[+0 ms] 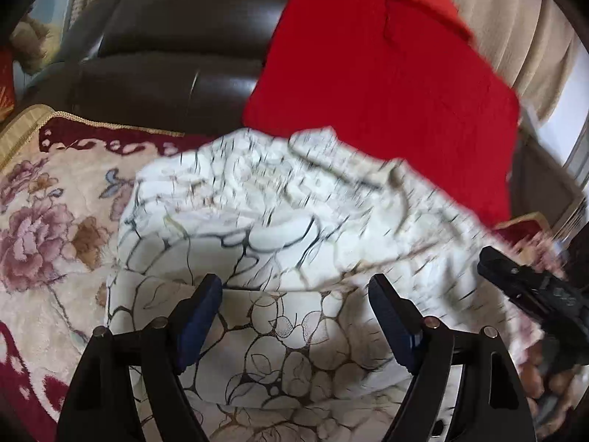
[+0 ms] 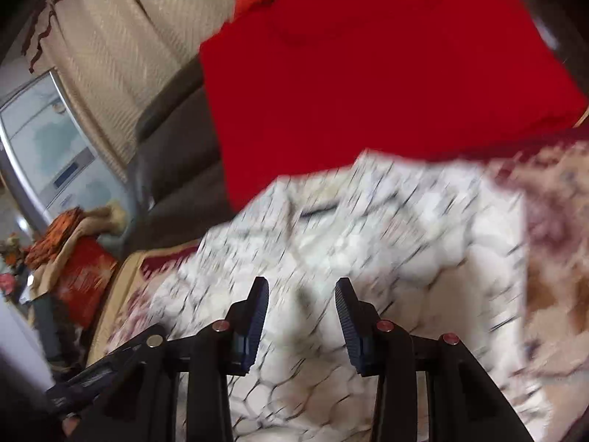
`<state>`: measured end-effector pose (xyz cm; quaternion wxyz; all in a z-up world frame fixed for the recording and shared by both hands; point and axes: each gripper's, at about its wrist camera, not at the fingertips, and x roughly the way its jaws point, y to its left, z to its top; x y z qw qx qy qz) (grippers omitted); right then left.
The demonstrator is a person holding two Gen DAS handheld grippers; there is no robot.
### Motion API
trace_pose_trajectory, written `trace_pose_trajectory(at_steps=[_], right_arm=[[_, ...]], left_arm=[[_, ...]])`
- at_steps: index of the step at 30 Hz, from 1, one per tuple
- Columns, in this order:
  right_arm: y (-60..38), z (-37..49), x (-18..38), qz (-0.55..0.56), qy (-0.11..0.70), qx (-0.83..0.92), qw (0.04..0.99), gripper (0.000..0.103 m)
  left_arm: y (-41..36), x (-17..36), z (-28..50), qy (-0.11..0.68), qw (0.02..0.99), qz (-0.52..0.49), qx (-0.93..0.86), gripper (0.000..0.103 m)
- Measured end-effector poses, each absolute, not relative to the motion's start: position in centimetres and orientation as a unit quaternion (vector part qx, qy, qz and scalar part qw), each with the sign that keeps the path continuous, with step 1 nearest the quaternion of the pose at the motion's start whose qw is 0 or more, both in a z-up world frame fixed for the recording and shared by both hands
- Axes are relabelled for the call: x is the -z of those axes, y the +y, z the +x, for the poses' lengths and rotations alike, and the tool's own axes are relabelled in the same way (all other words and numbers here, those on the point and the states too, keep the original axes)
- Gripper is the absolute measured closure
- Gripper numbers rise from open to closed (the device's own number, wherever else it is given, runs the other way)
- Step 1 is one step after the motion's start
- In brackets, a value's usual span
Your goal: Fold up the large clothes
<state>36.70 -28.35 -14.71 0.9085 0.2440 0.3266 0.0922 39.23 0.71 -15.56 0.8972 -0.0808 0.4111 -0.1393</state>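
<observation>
A white garment point(image 1: 279, 221) with a dark and golden vein-like print is seen heaped on a floral blanket point(image 1: 48, 221), its far part bunched and blurred, its near part lying flatter with a folded edge running across just ahead of the left gripper point(image 1: 294, 313). That gripper's jaws are held wide apart above the cloth, and nothing is caught between the blue pads point(image 1: 200, 316). At the right edge of the left wrist view the right gripper point(image 1: 533, 294) is glimpsed over the garment's right side, too blurred there for its fingers to be read. From the right wrist view the same garment point(image 2: 368, 239) is shown streaked by motion, and the right gripper point(image 2: 302, 316) is seen with a clear gap between its ribbed pads point(image 2: 257, 316); no cloth is pinched in that gap. Behind the garment, a bright red cushion point(image 1: 383, 84) is propped against a dark leather sofa back point(image 1: 176, 48), and the garment's far edge is seen just in front of the cushion's lower edge. A cream patterned curtain point(image 2: 129, 48) is hung beyond, and a pile of orange and red fabrics point(image 2: 70, 250) is visible off to the left in the right wrist view.
</observation>
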Motion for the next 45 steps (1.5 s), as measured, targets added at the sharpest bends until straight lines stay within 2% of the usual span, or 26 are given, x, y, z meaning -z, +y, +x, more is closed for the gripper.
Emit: trace_pose_trajectory(at_steps=[5,8,15,21,24,29,33,37,42,45], right_arm=[[-27.4,39.7,19.9,0.291,0.459,-0.118,0.831,0.062],[-28.3,39.9,19.9,0.322,0.454,-0.123,0.821,0.063],[-28.6,38.6,17.1,0.313,0.390,-0.152,0.852,0.061],[-27.1,38.7,19.3,0.291,0.467,-0.159,0.820,0.062],[-27.0,38.2,18.8,0.279,0.458,-0.157,0.829,0.061],[-28.0,36.1,17.6,0.287,0.426,-0.167,0.842,0.054],[-27.2,34.6,16.9,0.255,0.431,-0.172,0.848,0.054],[-25.6,34.0,17.8,0.205,0.458,-0.154,0.851,0.055],[-25.5,32.0,15.8,0.208,0.437,-0.158,0.861,0.055],[-26.7,30.3,14.7,0.222,0.421,-0.161,0.865,0.045]], left_arm=[[-1.4,17.3,39.8,0.439,0.891,-0.001,0.115,0.014],[-1.9,17.2,39.4,0.436,0.893,0.015,0.115,0.014],[0.4,14.9,38.3,0.405,0.905,-0.042,0.120,0.014],[-0.7,17.1,38.6,0.435,0.894,0.026,0.102,0.014],[-0.9,16.8,37.6,0.424,0.898,0.043,0.105,0.014],[0.8,15.7,35.8,0.416,0.902,0.000,0.114,0.014],[1.3,15.0,33.9,0.407,0.907,-0.005,0.110,0.014],[0.3,17.4,33.4,0.447,0.888,0.044,0.099,0.014],[1.1,16.2,30.9,0.421,0.901,0.061,0.090,0.014],[3.2,15.4,28.7,0.408,0.908,0.054,0.072,0.014]])
